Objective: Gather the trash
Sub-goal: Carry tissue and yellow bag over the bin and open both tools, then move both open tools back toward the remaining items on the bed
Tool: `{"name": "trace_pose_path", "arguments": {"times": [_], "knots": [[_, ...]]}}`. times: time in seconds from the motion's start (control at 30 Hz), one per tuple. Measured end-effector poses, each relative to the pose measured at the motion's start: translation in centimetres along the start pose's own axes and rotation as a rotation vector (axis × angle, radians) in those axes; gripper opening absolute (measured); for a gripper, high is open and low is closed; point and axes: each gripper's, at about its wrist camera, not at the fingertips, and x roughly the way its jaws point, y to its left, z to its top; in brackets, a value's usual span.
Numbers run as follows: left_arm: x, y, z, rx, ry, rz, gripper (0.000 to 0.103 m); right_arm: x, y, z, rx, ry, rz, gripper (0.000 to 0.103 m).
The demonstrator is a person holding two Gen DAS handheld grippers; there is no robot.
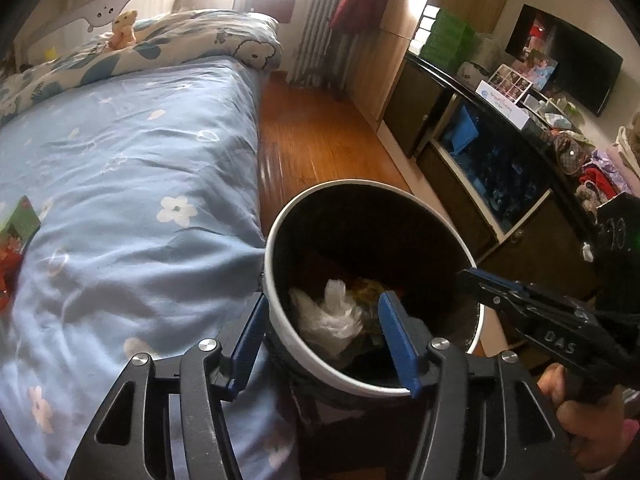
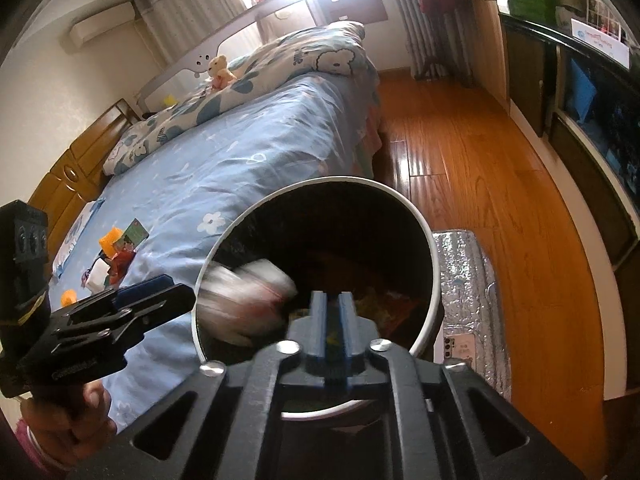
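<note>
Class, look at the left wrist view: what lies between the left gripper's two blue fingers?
In the left wrist view, the near rim of the trash bin and a crumpled white bag inside it lie between the left gripper's fingers, which press on nothing.

Our left gripper [image 1: 324,340] and right gripper [image 2: 333,312] are black frames with cut-out openings, round silver screws and ribbed blue pads [image 1: 398,340]. White lettering marks one side. A pink cuff [image 2: 30,446] covers our left wrist.
</note>
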Motion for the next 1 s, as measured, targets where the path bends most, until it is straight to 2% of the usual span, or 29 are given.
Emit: {"name": "trace_pose_path", "arguments": {"times": [0.03, 0.1, 0.17, 0.23, 0.5, 1.0], "knots": [[-0.2, 0.1, -0.2, 0.001, -0.002, 0.002, 0.059, -0.1, 0.1, 0.0, 0.001, -0.005, 0.004, 0.038], [-0.6, 0.5, -0.6, -0.002, -0.007, 0.015, 0.061, -0.4, 0.4, -0.1, 0.001, -0.018, 0.016, 0.054], [-1.1, 1.2, -1.2, -0.009, -0.011, 0.026, 0.063, -0.5, 0.9, 0.0, -0.005, -0.026, 0.020, 0.059], [-1.7, 2.0, -1.9, -0.021, -0.013, 0.040, 0.065, -0.6, 1.5, -0.1, -0.005, -0.029, 0.040, 0.071], [-4.6, 6.3, -5.2, -0.122, -0.025, 0.102, 0.066, -0.1, 5.4, -0.2, -0.052, -0.024, 0.093, 0.081], [-11.5, 14.0, -11.8, -0.318, -0.074, 0.239, 0.066, 4.1, 16.4, -1.8, -0.182, 0.059, 0.228, 0.082]]}}
